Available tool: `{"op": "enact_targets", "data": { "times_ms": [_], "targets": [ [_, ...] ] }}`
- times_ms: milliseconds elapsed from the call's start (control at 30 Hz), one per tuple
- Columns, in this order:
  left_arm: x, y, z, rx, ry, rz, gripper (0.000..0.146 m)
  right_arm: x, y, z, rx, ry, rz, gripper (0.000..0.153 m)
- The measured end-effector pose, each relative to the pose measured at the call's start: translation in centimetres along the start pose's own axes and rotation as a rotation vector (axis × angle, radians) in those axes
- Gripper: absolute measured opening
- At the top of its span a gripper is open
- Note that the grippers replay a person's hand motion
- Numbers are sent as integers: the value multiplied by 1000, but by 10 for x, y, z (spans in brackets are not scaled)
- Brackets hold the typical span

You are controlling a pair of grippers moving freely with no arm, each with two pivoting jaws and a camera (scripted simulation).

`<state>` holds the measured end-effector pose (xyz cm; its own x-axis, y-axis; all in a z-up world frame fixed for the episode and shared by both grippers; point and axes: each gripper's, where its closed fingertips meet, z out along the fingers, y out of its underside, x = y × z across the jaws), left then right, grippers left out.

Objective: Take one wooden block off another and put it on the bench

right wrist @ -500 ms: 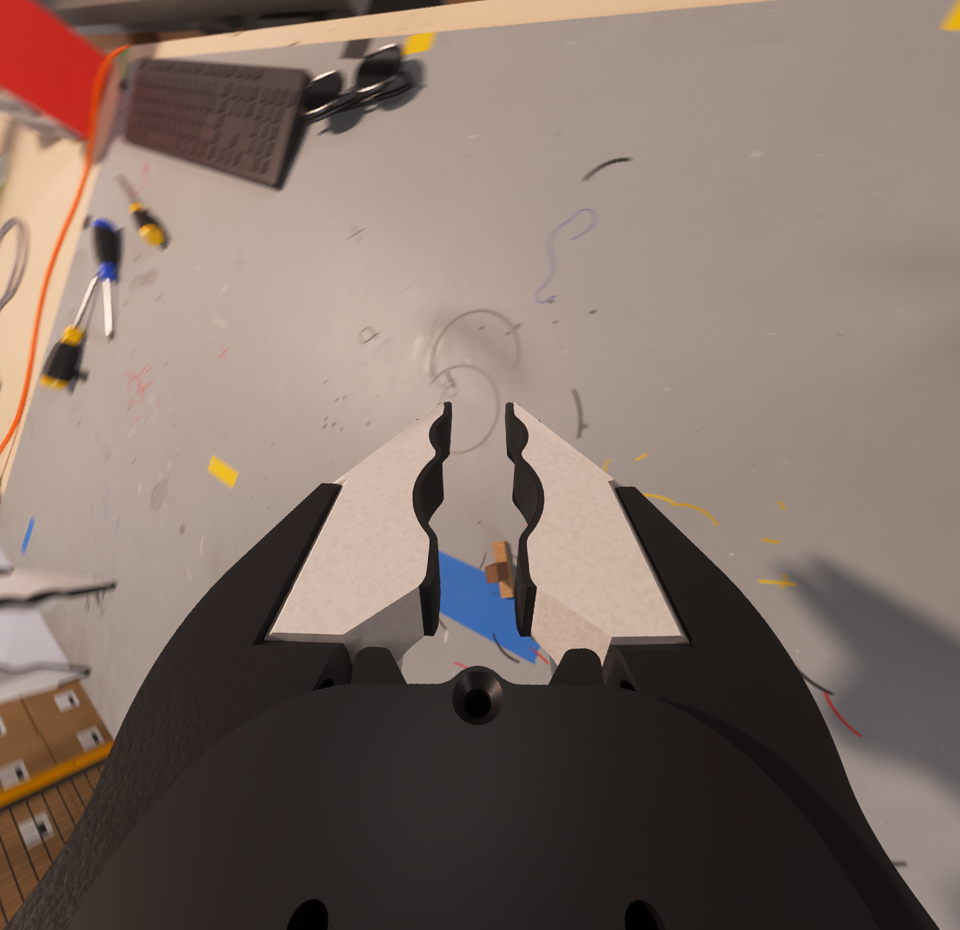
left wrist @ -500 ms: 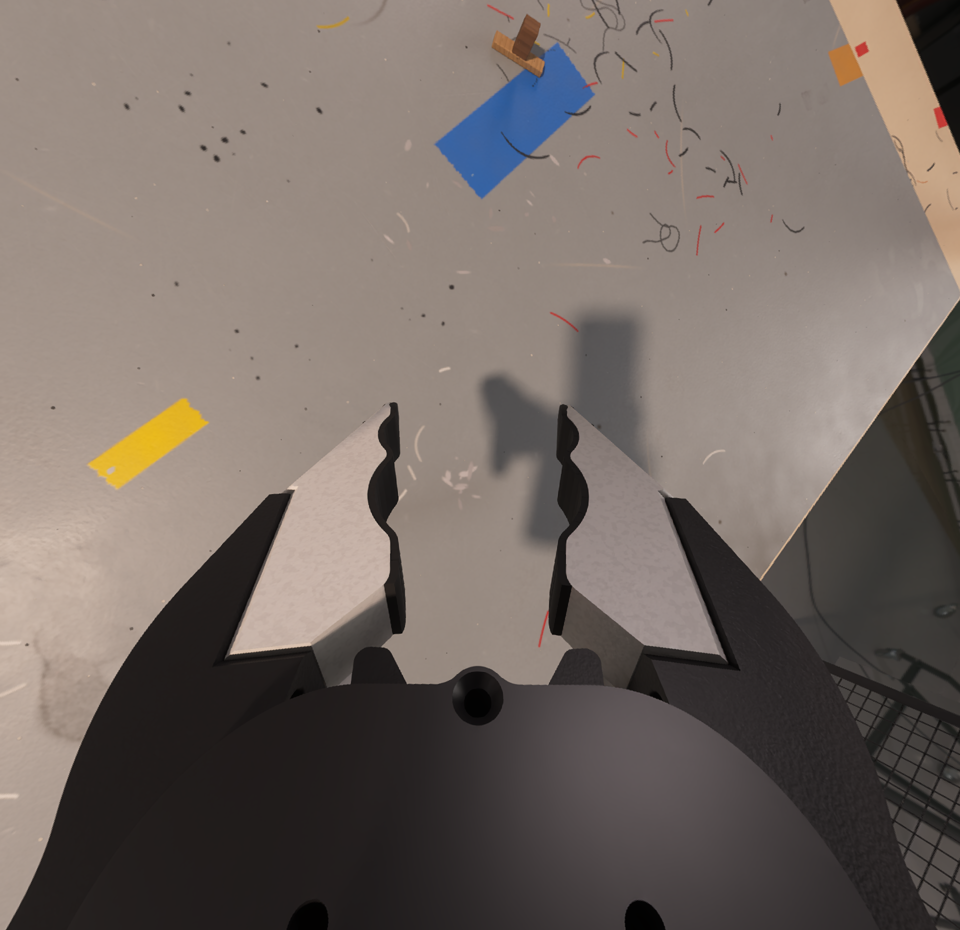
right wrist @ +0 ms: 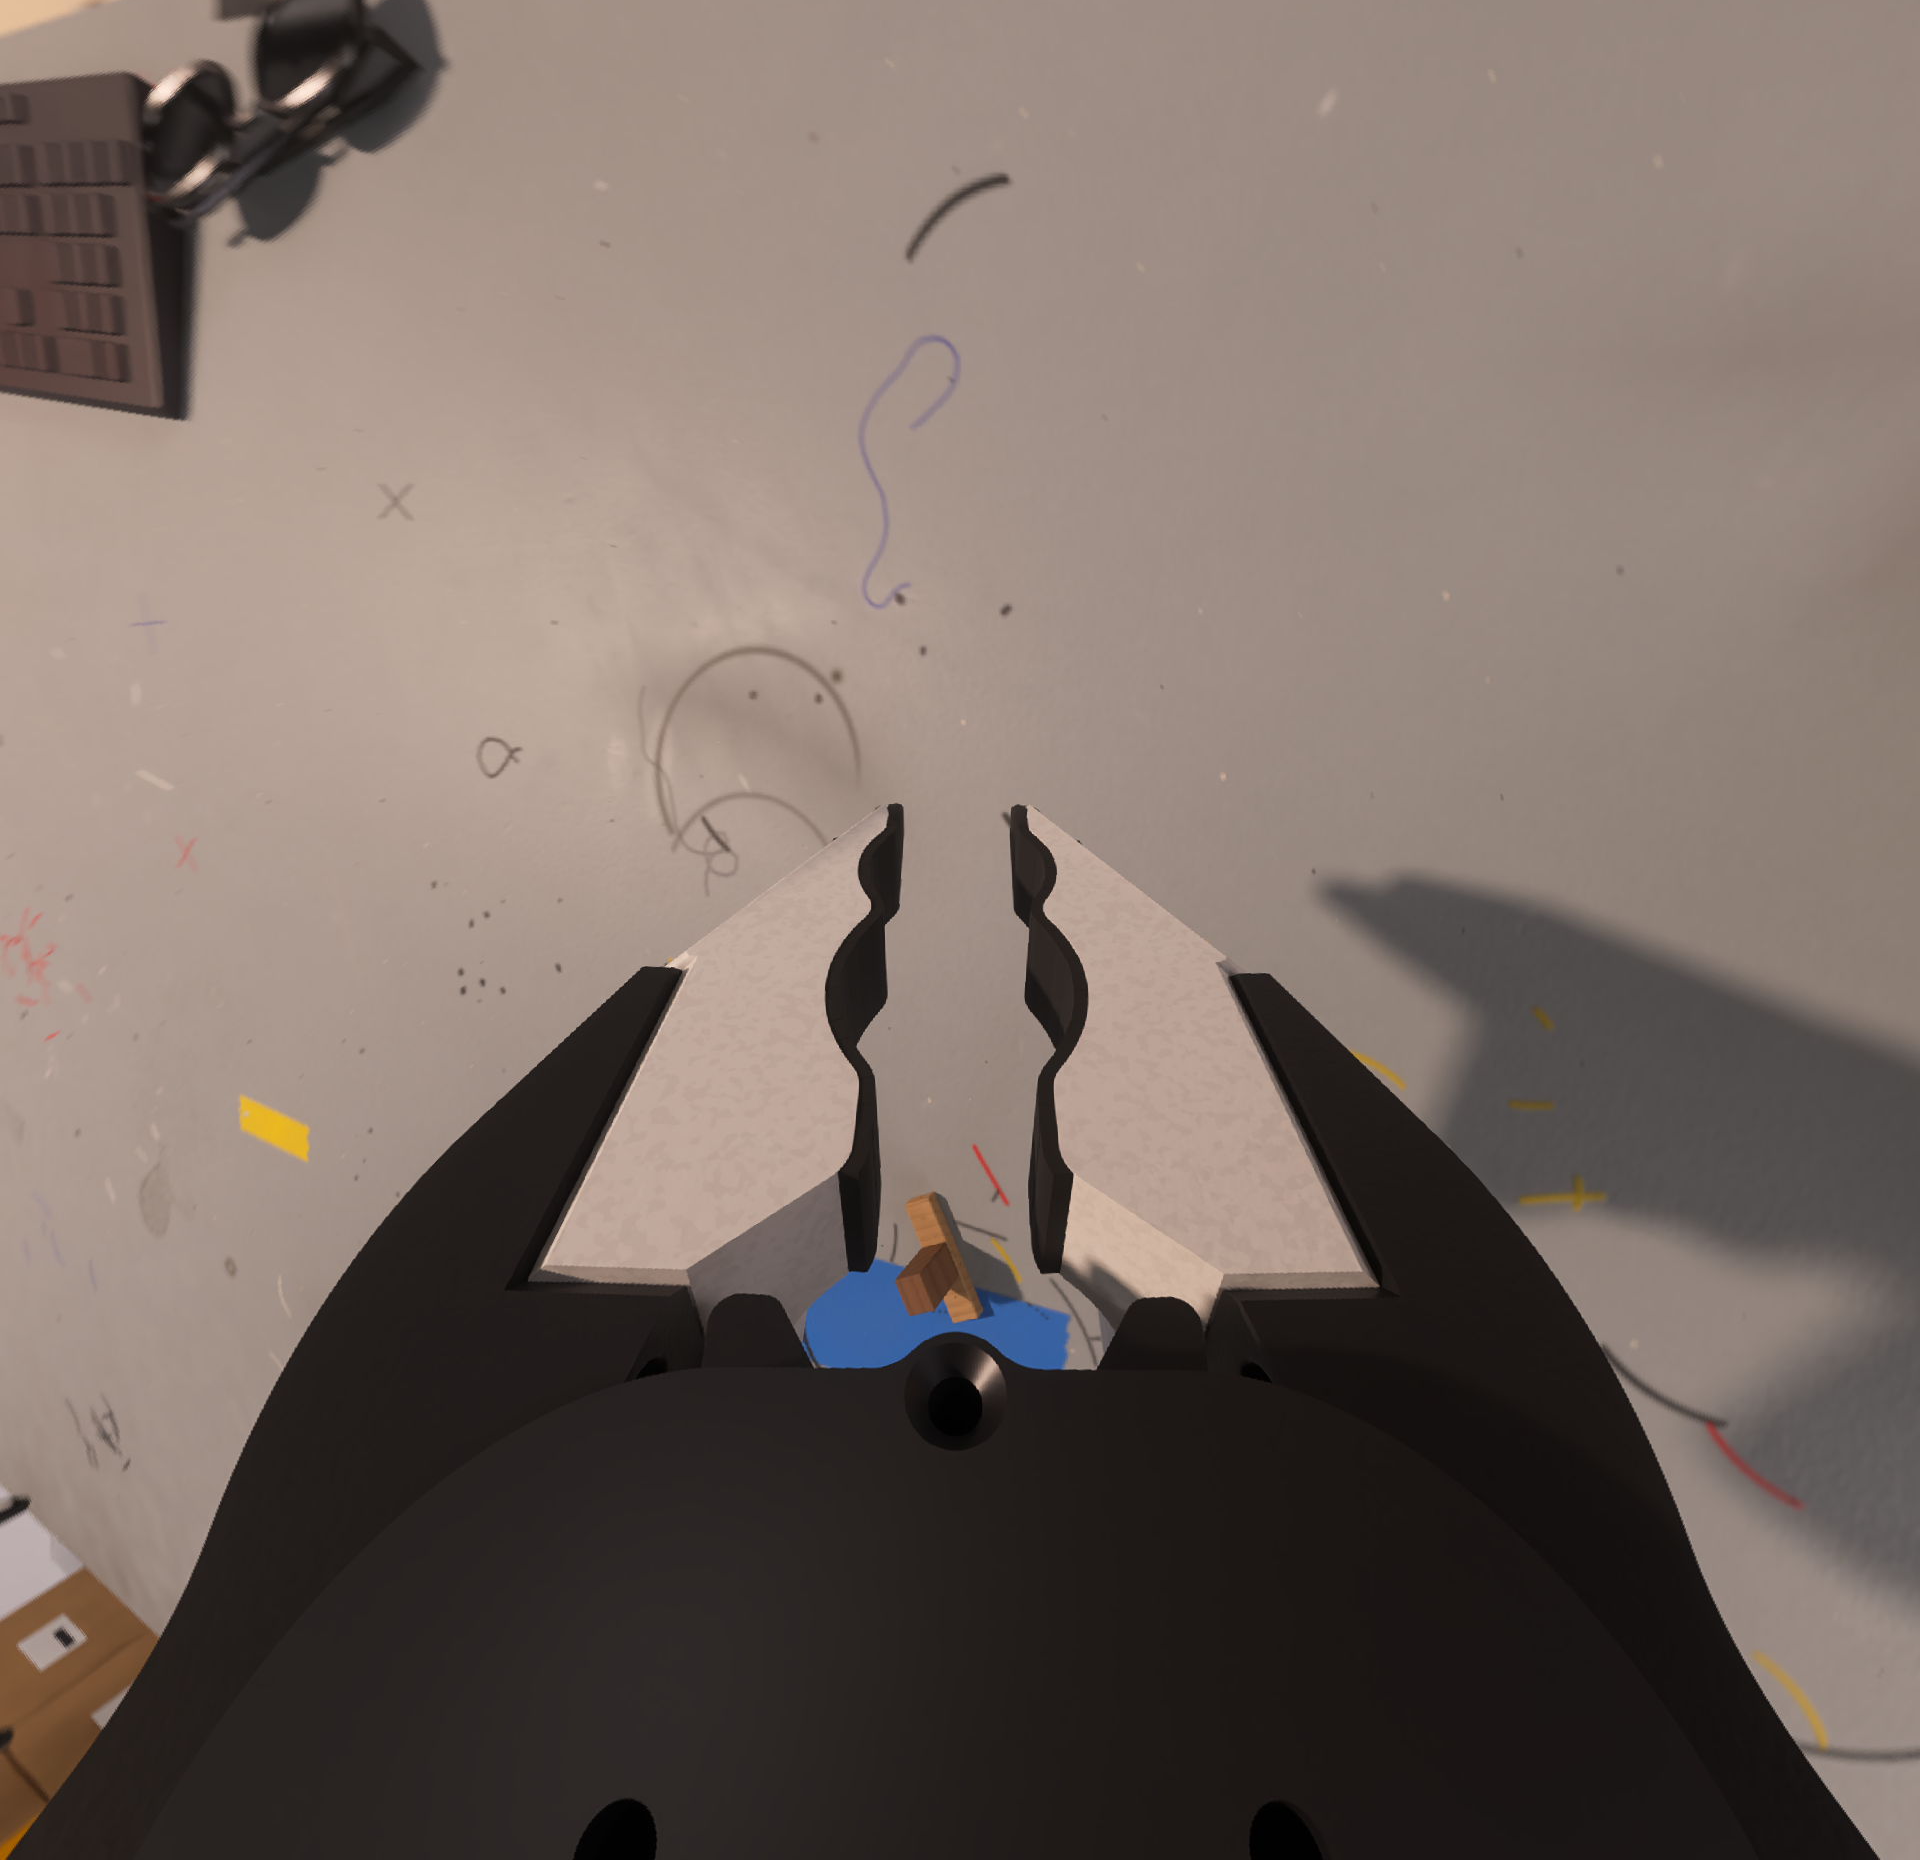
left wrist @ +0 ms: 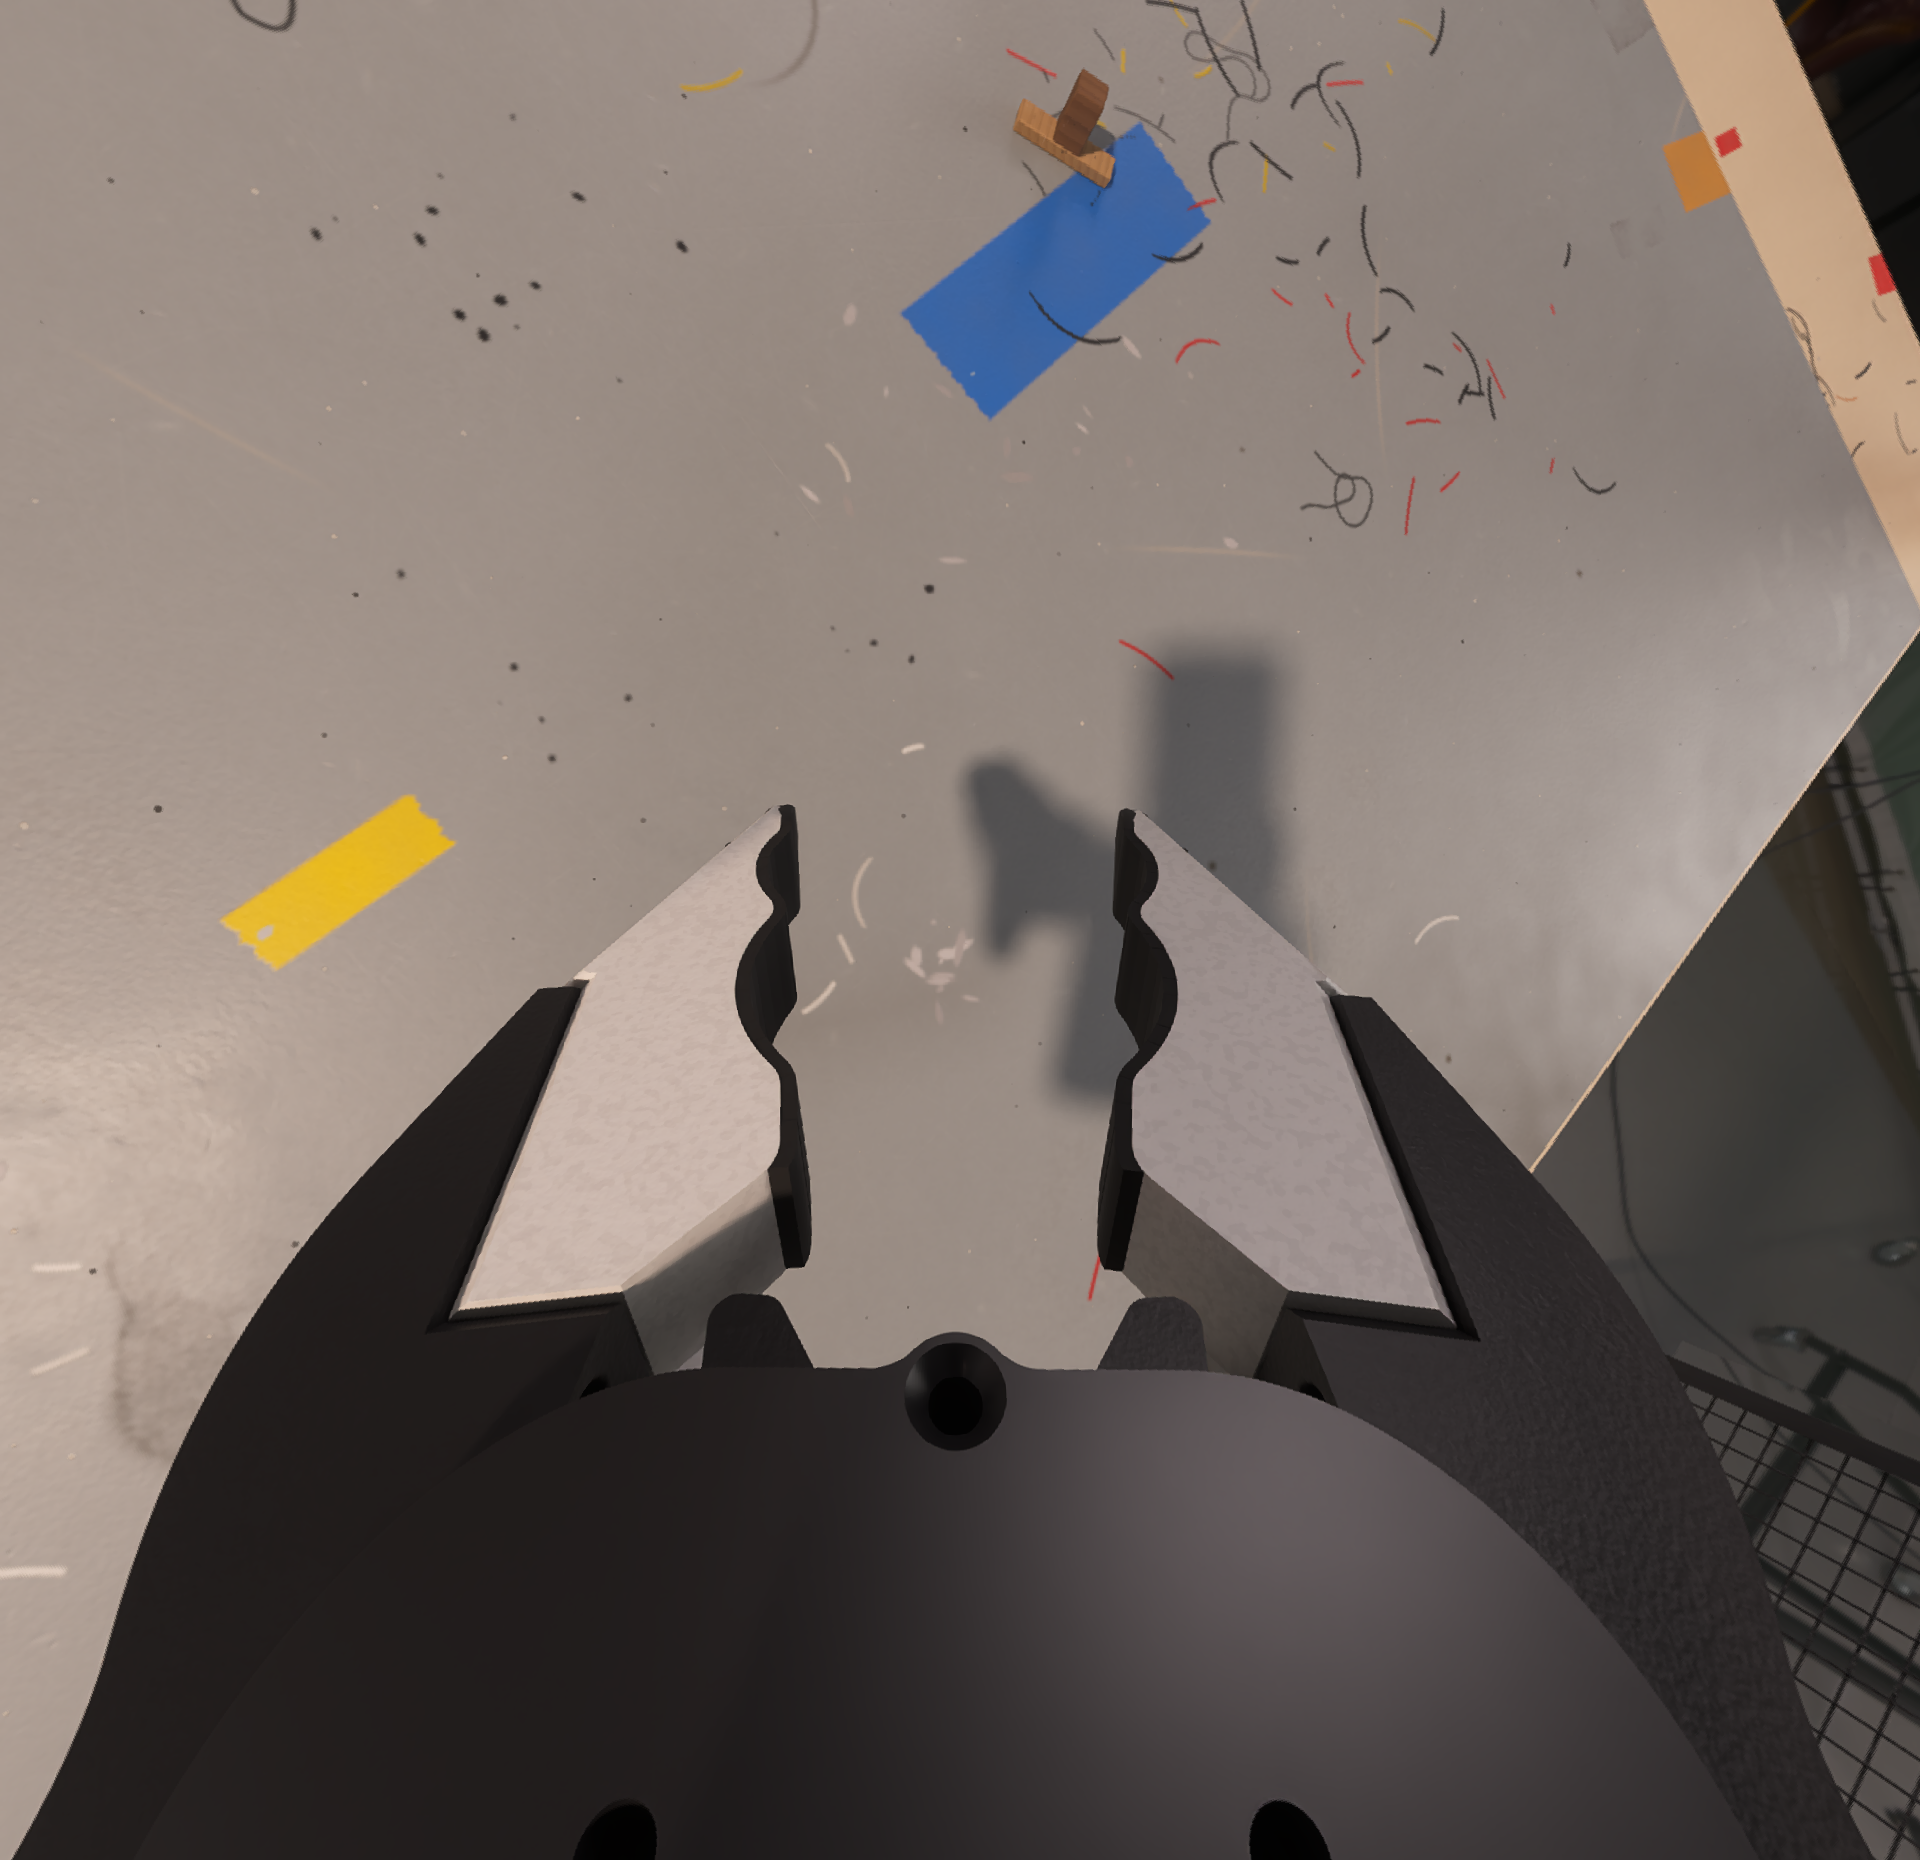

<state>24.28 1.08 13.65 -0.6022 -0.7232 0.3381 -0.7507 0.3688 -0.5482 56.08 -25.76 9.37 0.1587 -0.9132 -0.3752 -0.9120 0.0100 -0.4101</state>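
A dark brown wooden block (left wrist: 1083,111) stands on a flat light wooden block (left wrist: 1060,146) on the grey bench (left wrist: 623,460), at the far end of a blue tape patch (left wrist: 1049,272). My left gripper (left wrist: 951,823) is open and empty, well short of the blocks. In the right wrist view the dark block (right wrist: 925,1278) and the light block (right wrist: 943,1251) show low between the bases of my fingers. My right gripper (right wrist: 956,823) is open with a narrow gap and empty, its tips past the blocks.
A yellow tape strip (left wrist: 338,880) lies left of the left gripper. The bench edge (left wrist: 1714,958) runs close on its right, with a wire rack (left wrist: 1829,1561) below. A dark keyboard (right wrist: 73,241) and black glasses (right wrist: 281,75) lie far left. Wire scraps (left wrist: 1351,252) litter the bench near the blocks.
My right gripper has moved forward and down over the bench; the blocks now show lower and clearer between the finger bases. The left gripper has barely moved.
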Motion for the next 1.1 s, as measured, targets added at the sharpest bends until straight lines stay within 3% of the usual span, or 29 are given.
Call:
{"op": "enact_targets", "data": {
  "times_ms": [133,233,300,367,467,600,733,1100],
  "targets": [
    [1,0,0,-6,1,11,61,-1,-4,-24,26,-56,-55,41],
    [2,1,2,-5,7,3,61,-14,9,-57,139,-156,-140,47],
    [2,1,3,-5,5,4,61,-24,46,-62,114,-230,-195,50],
    [3,0,4,-3,10,-1,61,-31,95,-50,15,-254,-244,64],
    [6,-1,7,-9,21,5,61,-32,146,-22,-107,-120,-386,72],
    [8,-3,7,-22,20,40,61,-27,171,9,-211,69,-505,67],
    [6,-3,2,-16,11,39,61,-19,176,20,-228,150,-498,57],
    [1,0,-3,2,0,13,61,-7,181,17,-266,176,-543,21]
  ]
}}
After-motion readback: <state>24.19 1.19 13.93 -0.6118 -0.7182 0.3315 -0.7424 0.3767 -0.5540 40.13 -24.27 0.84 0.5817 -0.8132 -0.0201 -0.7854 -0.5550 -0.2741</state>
